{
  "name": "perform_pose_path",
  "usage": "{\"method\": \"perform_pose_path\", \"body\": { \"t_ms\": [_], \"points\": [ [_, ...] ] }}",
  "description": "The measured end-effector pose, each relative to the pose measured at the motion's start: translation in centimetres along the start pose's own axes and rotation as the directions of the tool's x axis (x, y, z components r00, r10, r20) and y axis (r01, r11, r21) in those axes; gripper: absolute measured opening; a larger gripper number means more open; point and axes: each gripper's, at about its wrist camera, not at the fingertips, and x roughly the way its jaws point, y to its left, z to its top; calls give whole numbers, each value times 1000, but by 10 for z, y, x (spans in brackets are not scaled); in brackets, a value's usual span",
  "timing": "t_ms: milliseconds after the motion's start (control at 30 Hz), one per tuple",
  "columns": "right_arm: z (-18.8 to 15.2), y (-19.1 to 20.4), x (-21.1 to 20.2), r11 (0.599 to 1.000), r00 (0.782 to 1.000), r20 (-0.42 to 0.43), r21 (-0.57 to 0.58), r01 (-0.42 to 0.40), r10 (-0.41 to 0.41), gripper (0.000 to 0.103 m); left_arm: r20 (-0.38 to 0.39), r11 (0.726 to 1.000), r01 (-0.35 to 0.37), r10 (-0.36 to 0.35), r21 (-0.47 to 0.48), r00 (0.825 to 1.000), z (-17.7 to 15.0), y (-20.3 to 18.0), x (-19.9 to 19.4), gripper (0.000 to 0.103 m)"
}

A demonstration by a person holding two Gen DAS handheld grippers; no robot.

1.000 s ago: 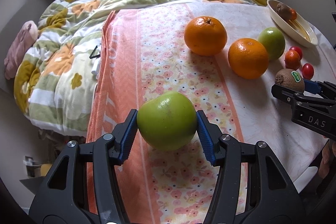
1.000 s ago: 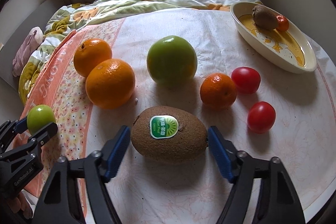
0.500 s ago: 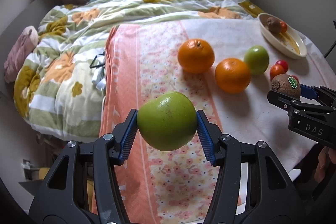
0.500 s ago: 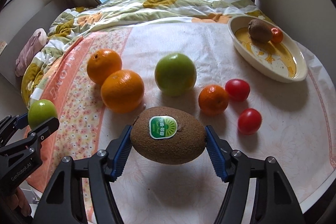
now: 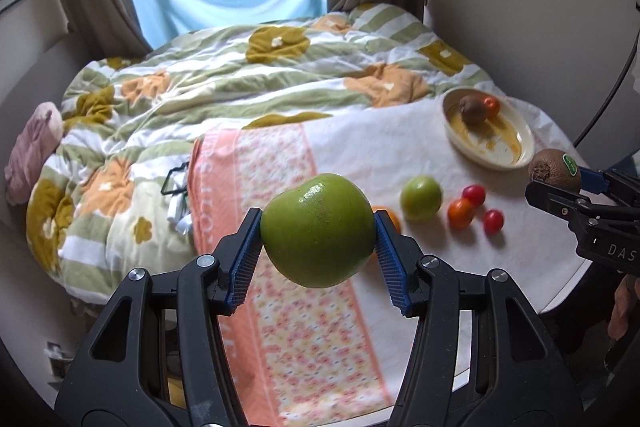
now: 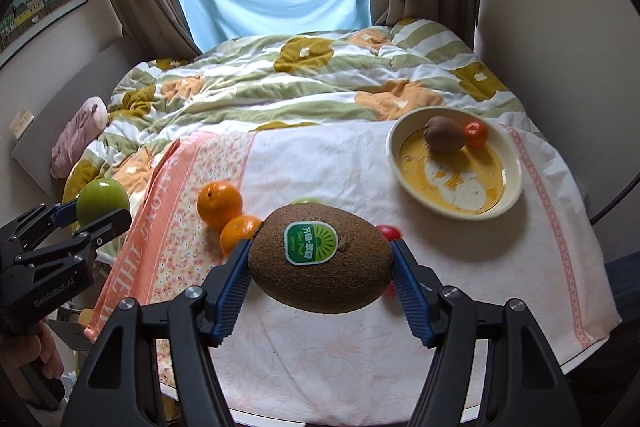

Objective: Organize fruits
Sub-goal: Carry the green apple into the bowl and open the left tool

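Fruit is held in both grippers, clear above the cloth-covered table (image 6: 460, 287). The left gripper (image 5: 318, 237) has its jaws clamped on a green apple (image 5: 318, 229); the right gripper (image 6: 320, 267) grips a stickered kiwi (image 6: 320, 259). The oval dish (image 6: 510, 195) sits near the far right edge, with bare white cloth between it and the loose fruit.

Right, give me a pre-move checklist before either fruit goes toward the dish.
1. Left gripper shut on the green apple, lifted off the cloth: ok.
2. Right gripper shut on the kiwi, lifted: ok.
3. Dish has free floor beside the small kiwi and tomato already inside: ok.
4. The two grippers are well apart: ok.
5. Fruit left on the cloth under the held kiwi: cannot tell, partly hidden.
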Motion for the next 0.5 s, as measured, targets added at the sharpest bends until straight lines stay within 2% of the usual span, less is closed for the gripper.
{"method": "perform_pose_path", "body": {
  "t_ms": [233,500],
  "points": [
    [25,-58,-12,1000,1000,25,-11,-9,9,64,17,998,34,-33,-47,999,31,-48,5,58],
    [55,-127,-5,997,999,21,-67,-24,25,64,1,996,57,-57,-69,998,64,-114,42,58]
  ]
}}
